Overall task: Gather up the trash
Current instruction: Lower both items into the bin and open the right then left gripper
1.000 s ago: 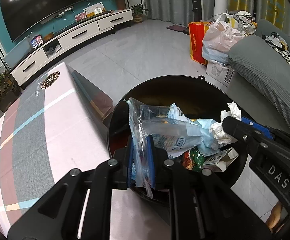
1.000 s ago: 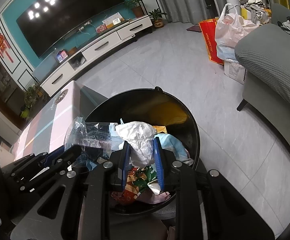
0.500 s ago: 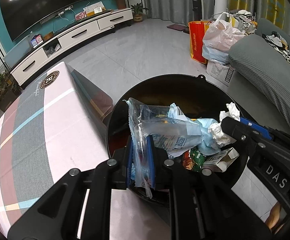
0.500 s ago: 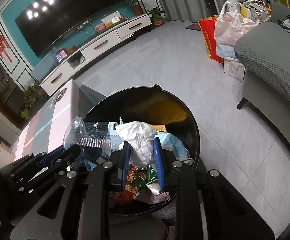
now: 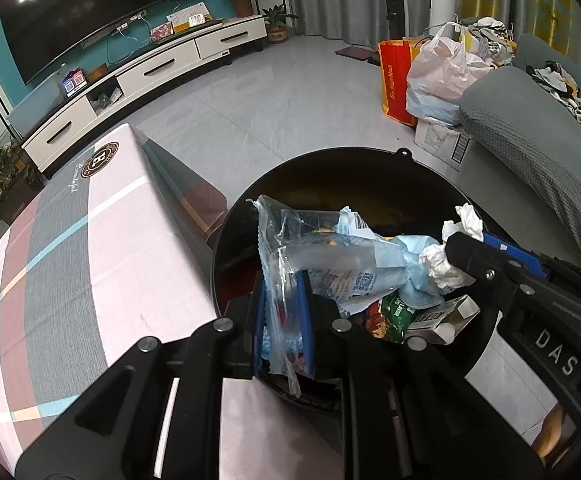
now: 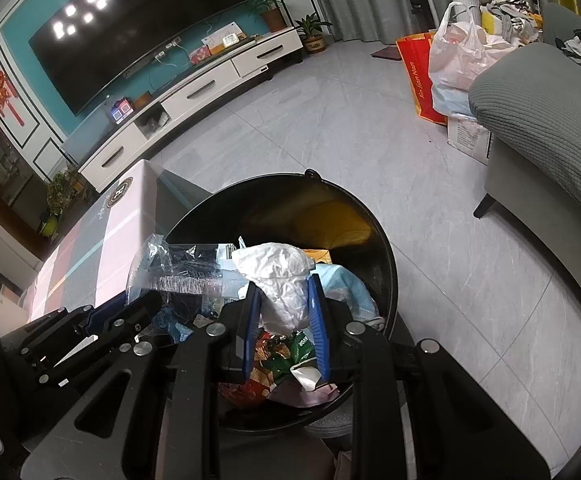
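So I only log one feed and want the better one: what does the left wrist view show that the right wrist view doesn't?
Left only: the left gripper clamping a clear plastic bag.

Right only: the right gripper clamping a white crumpled tissue, and the red wall ornament.

Both: the black trash bin, the patterned table and the TV.

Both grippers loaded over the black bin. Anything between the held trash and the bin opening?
Nothing visible blocks the drop. The left gripper holds the clear plastic bag and the right gripper holds the crumpled white tissue, both directly above the open black bin. Only trash already in the bin lies below them.
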Action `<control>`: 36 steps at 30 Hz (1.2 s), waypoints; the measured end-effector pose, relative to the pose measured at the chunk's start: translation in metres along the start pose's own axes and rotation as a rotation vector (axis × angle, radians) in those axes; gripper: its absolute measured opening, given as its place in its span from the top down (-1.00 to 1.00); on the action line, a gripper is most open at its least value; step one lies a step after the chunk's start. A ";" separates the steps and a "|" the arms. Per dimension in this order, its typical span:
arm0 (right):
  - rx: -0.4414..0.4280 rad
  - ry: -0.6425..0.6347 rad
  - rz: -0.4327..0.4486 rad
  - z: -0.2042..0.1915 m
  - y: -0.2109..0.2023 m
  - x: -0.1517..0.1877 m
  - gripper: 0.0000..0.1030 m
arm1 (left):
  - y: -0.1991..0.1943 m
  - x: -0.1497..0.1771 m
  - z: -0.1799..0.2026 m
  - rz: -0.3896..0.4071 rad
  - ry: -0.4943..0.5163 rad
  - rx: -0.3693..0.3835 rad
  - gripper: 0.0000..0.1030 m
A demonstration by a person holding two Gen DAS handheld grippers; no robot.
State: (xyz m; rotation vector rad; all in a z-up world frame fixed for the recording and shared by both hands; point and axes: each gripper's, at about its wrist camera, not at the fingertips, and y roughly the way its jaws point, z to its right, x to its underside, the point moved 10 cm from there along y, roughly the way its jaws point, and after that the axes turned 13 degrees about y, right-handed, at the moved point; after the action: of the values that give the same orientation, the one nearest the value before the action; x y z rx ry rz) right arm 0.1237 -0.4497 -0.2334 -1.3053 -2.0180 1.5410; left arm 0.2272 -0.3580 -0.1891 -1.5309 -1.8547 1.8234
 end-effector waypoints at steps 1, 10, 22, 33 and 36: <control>0.001 0.001 0.000 0.000 0.000 0.000 0.52 | 0.000 0.000 0.000 0.000 0.000 0.000 0.67; 0.005 0.004 0.006 0.002 -0.001 0.001 0.52 | -0.001 -0.001 0.001 0.002 0.002 -0.001 0.67; 0.015 -0.003 0.011 0.002 -0.003 0.002 0.45 | -0.004 -0.004 0.000 0.005 -0.003 0.000 0.56; 0.025 -0.008 0.014 0.002 -0.002 0.001 0.31 | -0.004 -0.004 -0.001 0.004 -0.005 0.002 0.41; 0.031 -0.015 0.021 0.001 -0.003 -0.001 0.25 | -0.004 -0.004 -0.002 0.004 -0.006 0.001 0.35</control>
State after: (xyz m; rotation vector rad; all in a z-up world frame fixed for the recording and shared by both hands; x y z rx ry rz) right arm 0.1218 -0.4510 -0.2312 -1.3116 -1.9871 1.5894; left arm 0.2281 -0.3587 -0.1838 -1.5318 -1.8539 1.8326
